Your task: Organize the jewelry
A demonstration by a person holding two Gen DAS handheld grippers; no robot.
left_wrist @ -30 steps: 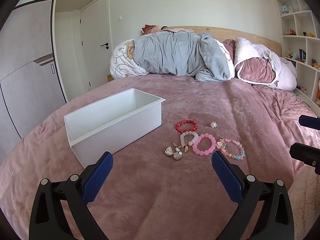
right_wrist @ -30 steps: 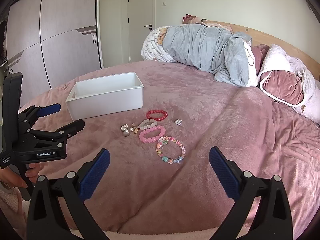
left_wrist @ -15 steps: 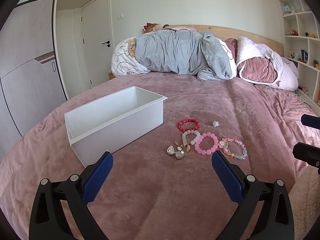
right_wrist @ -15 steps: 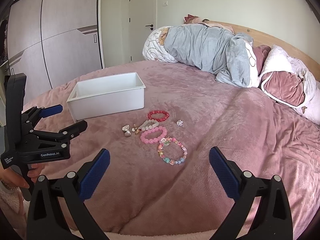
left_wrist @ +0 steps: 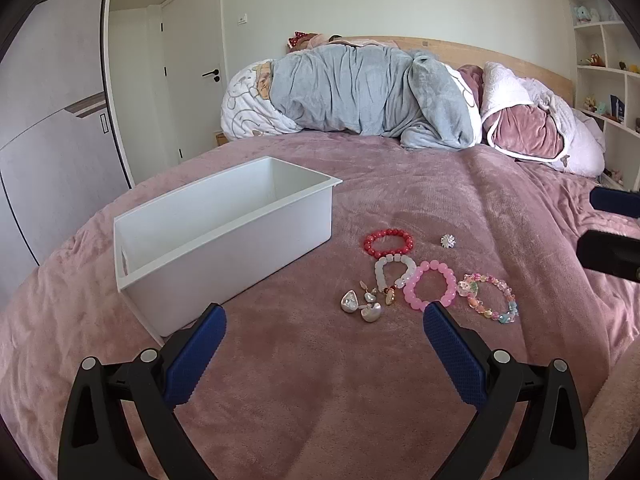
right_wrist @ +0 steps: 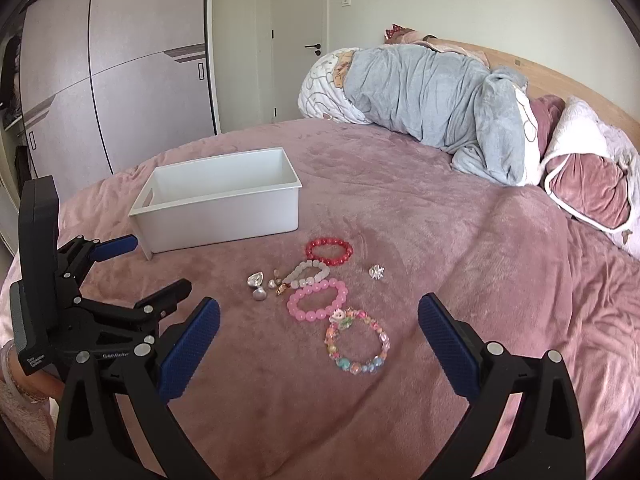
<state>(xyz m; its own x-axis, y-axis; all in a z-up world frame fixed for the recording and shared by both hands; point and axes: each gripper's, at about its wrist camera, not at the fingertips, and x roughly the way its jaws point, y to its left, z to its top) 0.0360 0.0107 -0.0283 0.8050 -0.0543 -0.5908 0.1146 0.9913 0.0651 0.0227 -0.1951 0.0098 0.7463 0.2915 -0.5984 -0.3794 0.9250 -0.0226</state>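
1. Your jewelry's all in one loose cluster on the pink bed (left_wrist: 320,380), just right of the white bin (left_wrist: 224,236), none of it inside.
2. Red bracelet (left_wrist: 388,242) sits farthest back, nearest the bin's corner. The white bracelet (left_wrist: 394,270) is right in front of it and touches the pink bracelet (left_wrist: 430,291).
3. Multicolor bracelet (right_wrist: 357,340) lies beside the pink one, closest to your right gripper (right_wrist: 319,320).
4. Little silver heart pieces (left_wrist: 360,306) and a few small earrings (left_wrist: 370,294) sit at the cluster's bin side. A tiny sparkly flower piece (left_wrist: 448,241) is off alone, apart from the rest.
5. Bin looks empty from what you can see, long side angled toward the jewelry.
6. Your left gripper (left_wrist: 324,330) hangs over the bed in front of the cluster, jaws spread wide, nothing in them.
7. Right gripper's the same deal: jaws wide apart, holding nothing, above the bed.
8. Rumpled grey blanket (left_wrist: 360,92) and pillows are piled at the headboard.
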